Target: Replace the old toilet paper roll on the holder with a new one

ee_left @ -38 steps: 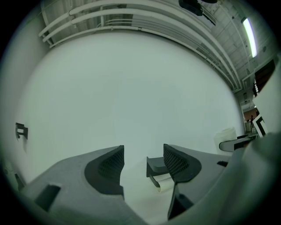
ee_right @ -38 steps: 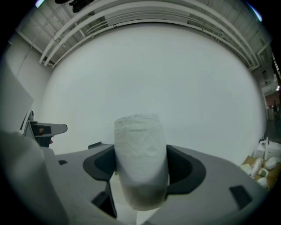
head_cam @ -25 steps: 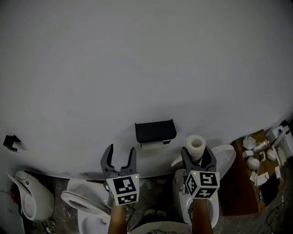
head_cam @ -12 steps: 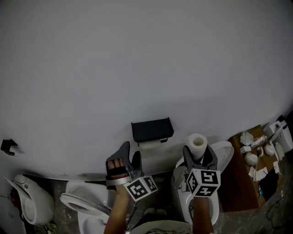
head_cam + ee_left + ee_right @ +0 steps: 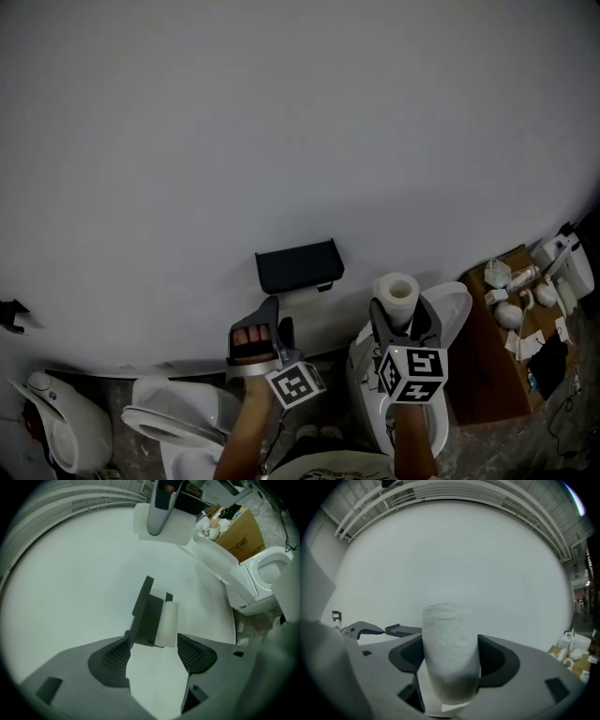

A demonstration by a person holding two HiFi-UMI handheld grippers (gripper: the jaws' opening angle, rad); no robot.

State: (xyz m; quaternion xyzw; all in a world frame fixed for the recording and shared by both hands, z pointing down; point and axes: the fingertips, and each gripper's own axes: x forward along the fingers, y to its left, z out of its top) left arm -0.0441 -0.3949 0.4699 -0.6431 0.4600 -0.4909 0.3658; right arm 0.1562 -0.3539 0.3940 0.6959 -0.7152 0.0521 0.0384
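Note:
A black holder [image 5: 299, 265] is fixed to the white wall, with the thin old roll [image 5: 302, 298] hanging just under it. My left gripper [image 5: 265, 323] lies rolled on its side just below and left of that roll, jaws open and empty. In the left gripper view, the holder [image 5: 145, 618] and old roll [image 5: 167, 624] stand just ahead of the open left gripper [image 5: 153, 648]. My right gripper [image 5: 397, 323] is shut on the full new roll [image 5: 397, 298], held upright to the holder's right. The new roll [image 5: 450, 648] fills the gap of the right gripper [image 5: 451, 660].
One white toilet [image 5: 183, 417] stands below the left gripper and another [image 5: 450, 314] behind the right gripper. A brown cardboard box [image 5: 511, 300] with small white items sits at the right. A white fixture [image 5: 56, 427] and a black wall hook [image 5: 14, 314] are at far left.
The left gripper has rolled about a quarter turn onto its side and come closer beneath the holder. The right gripper and its new roll have stayed put.

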